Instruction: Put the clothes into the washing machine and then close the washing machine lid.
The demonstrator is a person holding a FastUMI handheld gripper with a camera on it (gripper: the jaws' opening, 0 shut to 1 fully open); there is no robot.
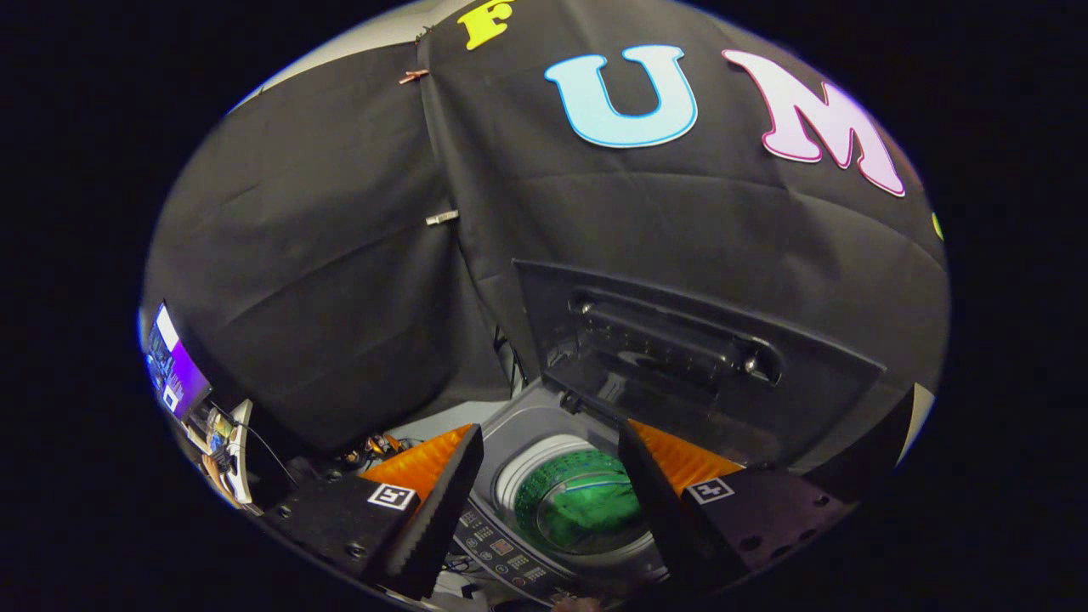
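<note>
Looking down the gripper view: gripper (548, 476) with jaws spread wide, holding nothing, above a top-loading washing machine (544, 425). Drum (578, 510) lies between and just beyond the fingers, a green garment (595, 501) inside. Lid (697, 357) stands raised behind the drum, its long axis crosswise to the fingers; closing likely means reaching forward and up. Control panel (501, 548) partly cut off; garment's extent indistinct.

A lit screen (174, 367) and cluttered cables (223, 442) sit beside the black cloth wall (323, 280).

Control panel (501, 548) markings too small.
</note>
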